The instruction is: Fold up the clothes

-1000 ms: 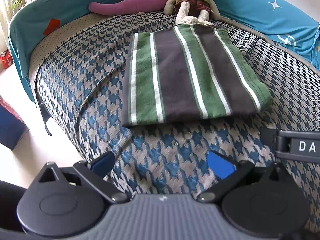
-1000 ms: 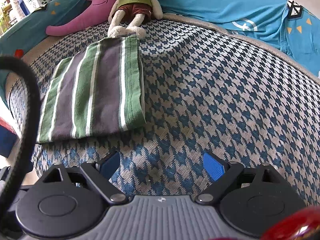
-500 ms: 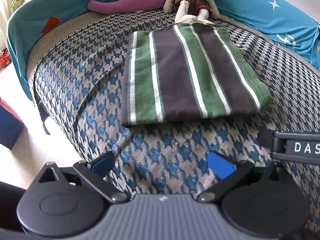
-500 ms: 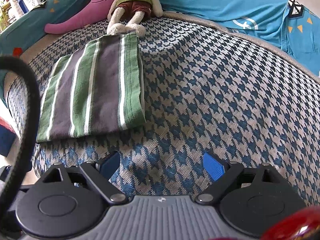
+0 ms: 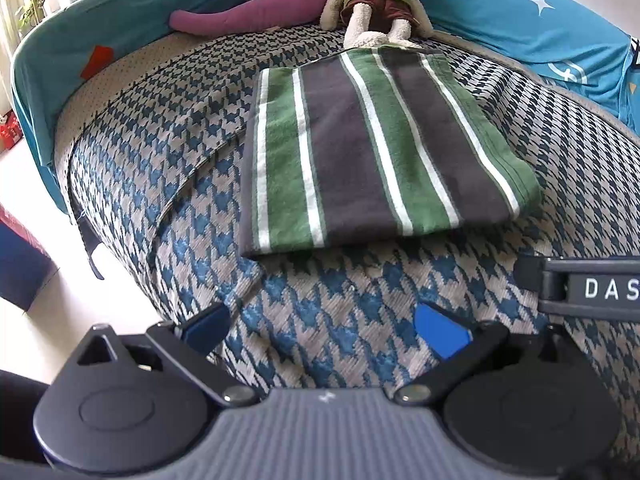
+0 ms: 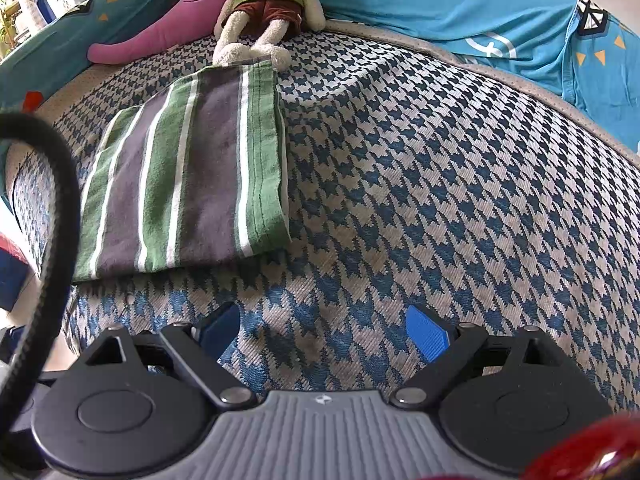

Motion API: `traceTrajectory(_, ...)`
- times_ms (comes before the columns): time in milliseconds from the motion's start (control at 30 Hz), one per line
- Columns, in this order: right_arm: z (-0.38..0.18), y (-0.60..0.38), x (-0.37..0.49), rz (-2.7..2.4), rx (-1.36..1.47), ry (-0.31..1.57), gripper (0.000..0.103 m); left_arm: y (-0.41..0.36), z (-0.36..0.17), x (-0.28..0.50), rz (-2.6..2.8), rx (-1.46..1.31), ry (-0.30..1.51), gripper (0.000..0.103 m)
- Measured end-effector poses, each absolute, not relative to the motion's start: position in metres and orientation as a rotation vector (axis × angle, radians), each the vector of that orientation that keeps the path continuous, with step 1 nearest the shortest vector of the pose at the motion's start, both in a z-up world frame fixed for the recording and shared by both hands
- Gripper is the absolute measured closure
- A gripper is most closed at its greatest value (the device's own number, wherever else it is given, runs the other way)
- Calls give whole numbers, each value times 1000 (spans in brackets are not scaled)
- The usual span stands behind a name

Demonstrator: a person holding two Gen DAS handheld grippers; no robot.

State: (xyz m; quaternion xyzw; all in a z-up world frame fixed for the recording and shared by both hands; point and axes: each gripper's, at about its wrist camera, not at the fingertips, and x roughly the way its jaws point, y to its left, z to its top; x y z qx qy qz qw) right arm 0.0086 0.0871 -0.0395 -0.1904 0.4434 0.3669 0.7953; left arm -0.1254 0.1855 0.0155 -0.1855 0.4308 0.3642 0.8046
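Hardly shifted since a second ago: same framing in both wrist views, folded cloth lying as before, both tools unmoved.

Left gripper (image 5: 322, 322) at 6 o'clock in its own view, jaws spread wide, blue pads (image 5: 440, 334) well apart, nothing between them but houndstooth cover (image 5: 340, 312). Holding nothing, touching nothing visible.

Right gripper (image 6: 322, 330) likewise at 6 o'clock in its view, jaws standing wide, blue pads (image 6: 426, 334) empty, only patterned fabric showing in the gap. Part of the right tool also visible at 3 o'clock in the left view, a black bar lettered "DAS" (image 5: 592, 290).

Folded striped cloth (image 5: 372, 148), green, dark grey and white, lying flat as a neat rectangle on the houndstooth cover, toward 12 o'clock from the left gripper and clear of its pads. Seen from the right wrist at about 10 o'clock (image 6: 188, 168), well off to the side of that gripper's line, near edge just short of the cover's front slope.

Plush rabbit (image 5: 374, 4) in green top and brown shorts at 12 o'clock, feet touching or just overlapping the cloth's far edge. Purple plush toy (image 5: 256, 4) beside it at 11 o'clock. Teal bedding (image 5: 540, 20) with white star print along the far rim, 1 to 2 o'clock. Black cable (image 6: 52, 208) arcing down at 9 o'clock in the right view. Pale floor (image 5: 28, 208) at 9 o'clock in the left view.
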Motion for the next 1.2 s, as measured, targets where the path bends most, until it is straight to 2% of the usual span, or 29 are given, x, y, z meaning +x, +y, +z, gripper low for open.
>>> traceTrajectory(1200,-42,91,6,785,-414,956,12,183,13,-125,783,-402,927,0)
